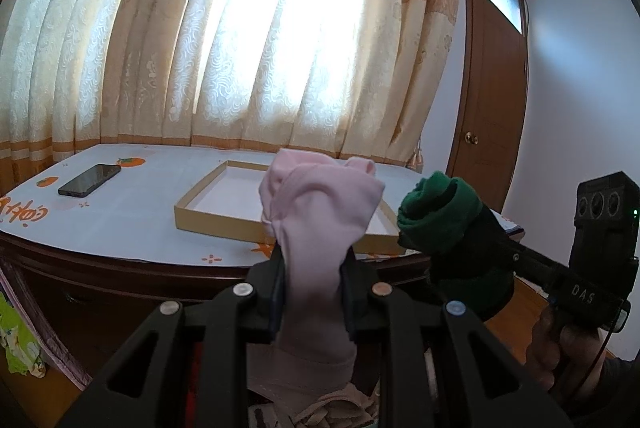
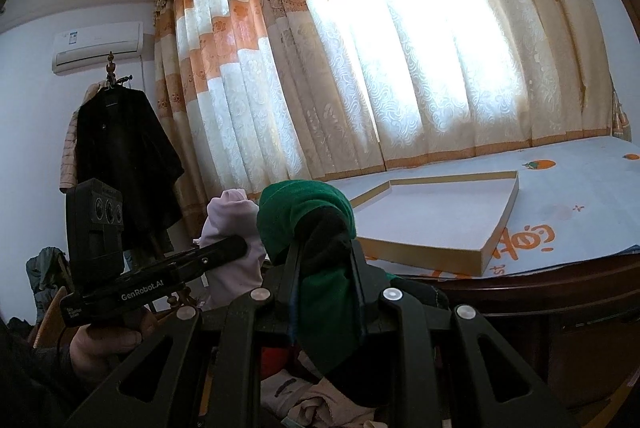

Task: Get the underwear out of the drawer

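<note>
My left gripper [image 1: 314, 256] is shut on pink underwear [image 1: 320, 203], held up in the air in front of the table. My right gripper [image 2: 324, 252] is shut on green and black underwear [image 2: 308, 211], held up beside it. In the left wrist view the right gripper [image 1: 448, 240] and its green bundle [image 1: 440, 216] sit to the right of the pink one. In the right wrist view the left gripper [image 2: 236, 248] and the pink cloth [image 2: 232, 224] sit to the left. More cloth [image 2: 320, 400] lies below the grippers; the drawer itself is hidden.
A shallow cardboard tray [image 1: 224, 203] lies on the table [image 1: 120, 224], which has a white printed cover. A black phone [image 1: 90, 179] lies at the table's left. Curtains [image 1: 240, 47] hang behind. A brown door [image 1: 492, 99] is at right. A dark coat [image 2: 120, 155] hangs at left.
</note>
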`<state>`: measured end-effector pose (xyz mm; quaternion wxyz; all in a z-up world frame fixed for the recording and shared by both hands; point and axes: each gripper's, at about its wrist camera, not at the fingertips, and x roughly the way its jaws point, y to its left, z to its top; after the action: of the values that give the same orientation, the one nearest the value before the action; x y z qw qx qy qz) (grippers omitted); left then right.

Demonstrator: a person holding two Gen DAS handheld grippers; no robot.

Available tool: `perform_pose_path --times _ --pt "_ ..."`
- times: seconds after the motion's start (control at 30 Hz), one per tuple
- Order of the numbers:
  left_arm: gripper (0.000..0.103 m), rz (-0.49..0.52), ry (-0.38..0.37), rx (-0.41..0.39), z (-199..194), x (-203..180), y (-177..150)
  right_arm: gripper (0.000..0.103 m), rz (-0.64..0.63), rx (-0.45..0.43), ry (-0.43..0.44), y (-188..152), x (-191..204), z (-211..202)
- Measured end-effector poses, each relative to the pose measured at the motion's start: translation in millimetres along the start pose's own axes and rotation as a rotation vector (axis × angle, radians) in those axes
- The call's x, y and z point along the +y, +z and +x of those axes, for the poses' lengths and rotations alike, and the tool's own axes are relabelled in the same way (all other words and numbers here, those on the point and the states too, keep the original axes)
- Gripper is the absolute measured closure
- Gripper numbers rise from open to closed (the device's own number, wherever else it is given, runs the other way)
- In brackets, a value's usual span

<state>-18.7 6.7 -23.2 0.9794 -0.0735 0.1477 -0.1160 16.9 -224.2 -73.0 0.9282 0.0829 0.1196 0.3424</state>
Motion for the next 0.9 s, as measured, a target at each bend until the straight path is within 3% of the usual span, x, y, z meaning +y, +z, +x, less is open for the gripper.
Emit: perform_pose_path --times 0.9 --pt "0.082 0.034 -0.023 0.012 19 -12 22 0.080 0.037 0.003 -0.003 12 -8 9"
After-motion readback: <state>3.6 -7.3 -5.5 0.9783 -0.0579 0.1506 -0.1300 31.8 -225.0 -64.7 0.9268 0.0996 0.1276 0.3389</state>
